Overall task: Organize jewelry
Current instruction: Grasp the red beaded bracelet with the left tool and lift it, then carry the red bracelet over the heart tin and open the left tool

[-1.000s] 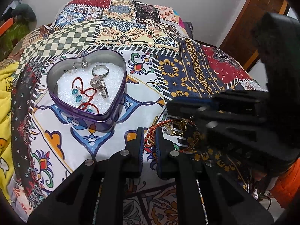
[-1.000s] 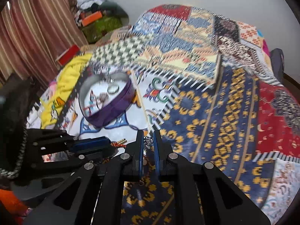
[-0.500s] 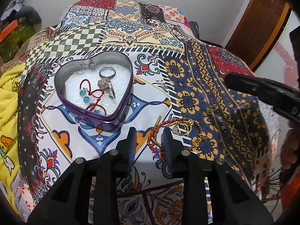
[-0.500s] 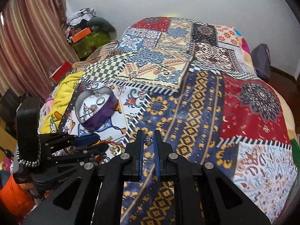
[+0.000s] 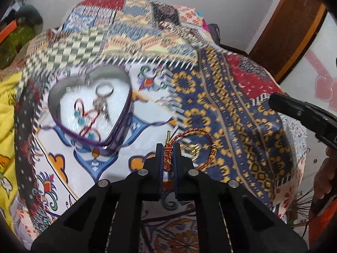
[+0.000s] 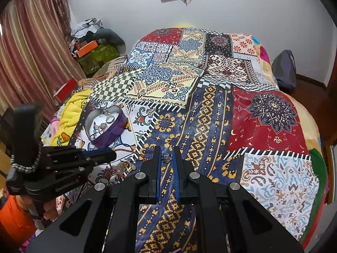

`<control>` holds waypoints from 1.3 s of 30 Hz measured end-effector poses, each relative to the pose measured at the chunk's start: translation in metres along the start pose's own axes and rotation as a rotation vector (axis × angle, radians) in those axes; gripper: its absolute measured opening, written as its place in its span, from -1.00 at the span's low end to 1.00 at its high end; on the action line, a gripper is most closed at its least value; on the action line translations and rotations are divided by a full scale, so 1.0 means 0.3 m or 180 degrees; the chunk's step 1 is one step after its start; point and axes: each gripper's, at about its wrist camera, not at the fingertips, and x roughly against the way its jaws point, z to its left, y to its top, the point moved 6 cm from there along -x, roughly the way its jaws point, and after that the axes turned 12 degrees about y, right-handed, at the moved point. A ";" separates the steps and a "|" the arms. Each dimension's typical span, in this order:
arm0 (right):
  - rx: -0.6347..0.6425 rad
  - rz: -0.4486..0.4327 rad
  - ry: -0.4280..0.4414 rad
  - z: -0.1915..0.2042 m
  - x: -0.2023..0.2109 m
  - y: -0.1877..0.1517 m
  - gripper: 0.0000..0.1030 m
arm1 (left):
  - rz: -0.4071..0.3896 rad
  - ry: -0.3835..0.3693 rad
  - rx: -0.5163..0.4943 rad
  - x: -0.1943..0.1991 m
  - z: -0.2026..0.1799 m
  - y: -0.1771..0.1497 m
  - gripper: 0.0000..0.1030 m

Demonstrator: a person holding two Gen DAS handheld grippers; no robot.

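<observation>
A purple heart-shaped tin [image 5: 118, 135] with a white liner sits on the patterned bedspread; it holds silver rings [image 5: 103, 97] and a red beaded cord. It also shows in the right wrist view [image 6: 111, 132]. My left gripper [image 5: 167, 150] is shut on the red and gold bracelet [image 5: 189, 132], which trails right beside gold rings [image 5: 192, 150]. My right gripper [image 6: 167, 152], raised above the bed to the right, is shut on a small silver ring [image 6: 167, 158]. The left gripper also shows in the right wrist view [image 6: 101, 155].
The patchwork bedspread [image 6: 210, 109] covers the whole bed. A yellow cloth [image 6: 69, 113] lies at its left edge. Boxes and clutter [image 6: 94, 50] stand by the curtain at the far left. A dark bag [image 6: 284, 69] and a wooden door are at the far right.
My left gripper opened, moved onto the red and gold bracelet and shut on it. My right gripper lifted up and away to the right with the small silver ring.
</observation>
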 end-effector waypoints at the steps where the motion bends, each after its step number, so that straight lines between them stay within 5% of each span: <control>1: 0.0006 -0.0007 -0.0001 0.003 0.005 0.003 -0.83 | -0.0052 -0.0023 -0.0017 0.021 -0.016 0.013 -0.88; 14: 0.0192 -0.0169 0.0027 0.091 0.037 0.074 -0.83 | -0.0586 0.0132 -0.0065 0.239 -0.014 0.082 -0.88; 39: 0.0566 -0.0141 0.0492 0.371 -0.159 0.184 -0.83 | -0.0901 0.0438 0.0371 0.338 0.301 0.110 -0.88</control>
